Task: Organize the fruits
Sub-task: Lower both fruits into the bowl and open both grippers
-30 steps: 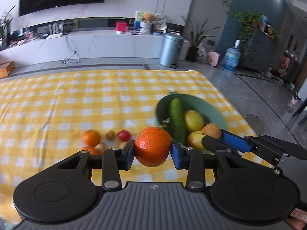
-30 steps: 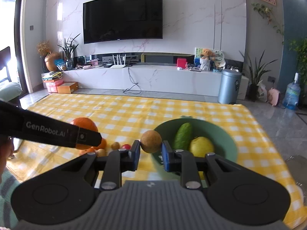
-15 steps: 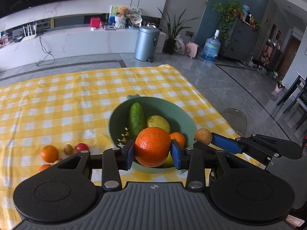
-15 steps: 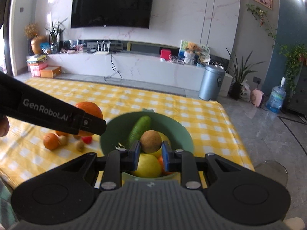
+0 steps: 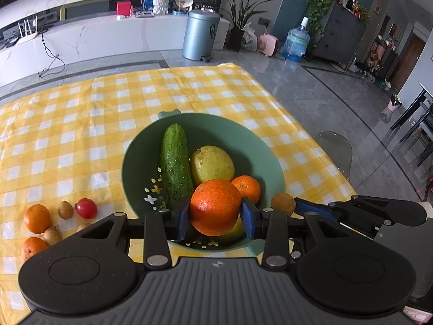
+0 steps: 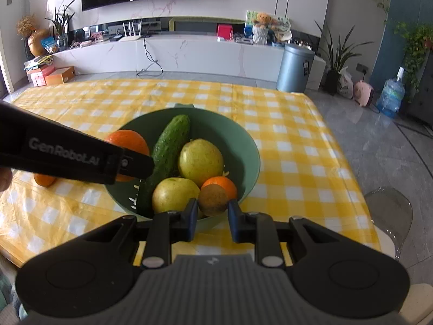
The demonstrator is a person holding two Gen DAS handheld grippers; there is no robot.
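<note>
A green bowl (image 5: pixel 265 151) on the yellow checked tablecloth holds a cucumber (image 5: pixel 175 166), a yellow-green fruit (image 5: pixel 211 163) and a small orange (image 5: pixel 247 187). My left gripper (image 5: pixel 215 214) is shut on a large orange (image 5: pixel 215 205) and holds it over the near part of the bowl. My right gripper (image 6: pixel 212 212) holds a small brown fruit (image 6: pixel 213 200) between its pads at the bowl's near rim; a thin gap shows at each pad. The bowl (image 6: pixel 250 146) in the right wrist view also holds a second yellow-green fruit (image 6: pixel 174 193).
Loose small fruits lie on the cloth left of the bowl: a cherry tomato (image 5: pixel 86 208), two oranges (image 5: pixel 37 218), several small brown fruits (image 5: pixel 65 210). The table edge (image 5: pixel 319 146) runs right of the bowl, with a clear chair (image 5: pixel 334 146) beyond it.
Both grippers moved forward over the bowl with their fruits. The right gripper has come down to the bowl's near rim and its pads look slightly wider around the brown fruit.
</note>
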